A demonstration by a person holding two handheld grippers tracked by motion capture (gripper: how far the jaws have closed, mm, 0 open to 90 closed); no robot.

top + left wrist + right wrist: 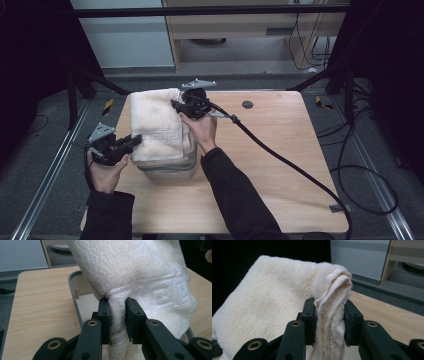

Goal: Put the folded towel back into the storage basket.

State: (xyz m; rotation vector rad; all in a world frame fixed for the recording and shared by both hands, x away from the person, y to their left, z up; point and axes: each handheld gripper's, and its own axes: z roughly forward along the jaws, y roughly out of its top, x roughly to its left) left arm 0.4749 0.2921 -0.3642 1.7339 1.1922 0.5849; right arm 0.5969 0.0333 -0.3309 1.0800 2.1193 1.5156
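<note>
Between both tongs [117,315], pinched towel [140,272].

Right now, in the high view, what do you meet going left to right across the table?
left gripper → cream towel → right gripper → round dark cap in the tabletop

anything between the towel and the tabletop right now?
Yes, in the high view a grey bin stands on the table under the towel, which both grippers hold above it.
</note>
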